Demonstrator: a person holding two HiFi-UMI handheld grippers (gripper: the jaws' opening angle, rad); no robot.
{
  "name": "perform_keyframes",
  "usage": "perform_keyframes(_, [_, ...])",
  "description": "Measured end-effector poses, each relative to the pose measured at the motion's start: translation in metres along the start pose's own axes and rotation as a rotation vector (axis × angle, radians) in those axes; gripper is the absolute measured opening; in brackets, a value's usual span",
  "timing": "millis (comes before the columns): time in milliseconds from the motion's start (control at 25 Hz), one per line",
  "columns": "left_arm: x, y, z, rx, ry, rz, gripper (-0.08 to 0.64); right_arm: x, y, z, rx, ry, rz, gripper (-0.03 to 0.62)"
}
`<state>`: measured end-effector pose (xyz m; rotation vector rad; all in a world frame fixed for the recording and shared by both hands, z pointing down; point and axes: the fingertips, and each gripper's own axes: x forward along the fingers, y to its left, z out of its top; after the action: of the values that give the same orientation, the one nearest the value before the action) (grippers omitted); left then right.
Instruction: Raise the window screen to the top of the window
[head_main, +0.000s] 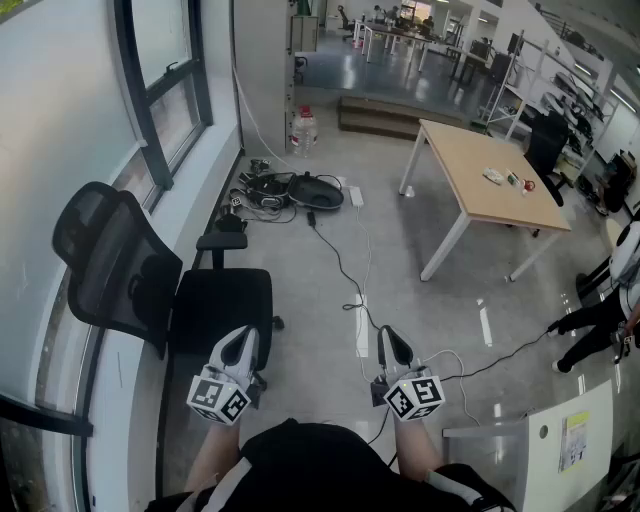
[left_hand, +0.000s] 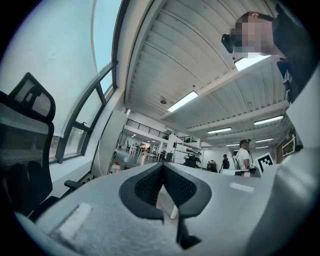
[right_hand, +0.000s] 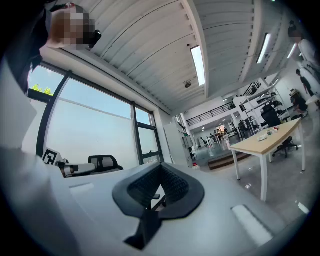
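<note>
The window (head_main: 165, 80) runs along the left wall in a dark frame. A pale screen (head_main: 55, 130) covers the large pane beside me; it also shows as a pale sheet in the left gripper view (left_hand: 50, 60) and in the right gripper view (right_hand: 90, 130). My left gripper (head_main: 240, 338) is held low in front of my body, over the chair seat, jaws shut with nothing between them (left_hand: 162, 165). The right gripper (head_main: 391, 335) hangs level beside it over the floor, also shut and empty (right_hand: 161, 165). Neither touches the window or the screen.
A black mesh office chair (head_main: 130, 270) stands between me and the window. Cables and dark gear (head_main: 295, 190) lie on the floor ahead beside a water bottle (head_main: 304, 130). A wooden table (head_main: 490, 170) stands to the right. A person (head_main: 610, 300) stands at the right edge.
</note>
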<state>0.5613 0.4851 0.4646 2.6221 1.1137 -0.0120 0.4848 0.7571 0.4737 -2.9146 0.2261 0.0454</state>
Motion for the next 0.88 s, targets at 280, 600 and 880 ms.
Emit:
perform_keyframes(280, [0.006, -0.003, 0.001, -0.004, -0.004, 0.004, 0.005, 0.001, -0.006, 0.004, 0.003, -0.007, 0.000, 0.003])
perform_keyframes(600, [0.003, -0.010, 0.000, 0.000, 0.005, 0.007, 0.005, -0.003, -0.008, 0.005, 0.009, -0.009, 0.012, 0.003])
perform_keyframes(880, [0.002, -0.017, -0.004, 0.013, 0.022, 0.012, 0.005, -0.007, -0.012, 0.000, 0.028, 0.001, 0.025, 0.003])
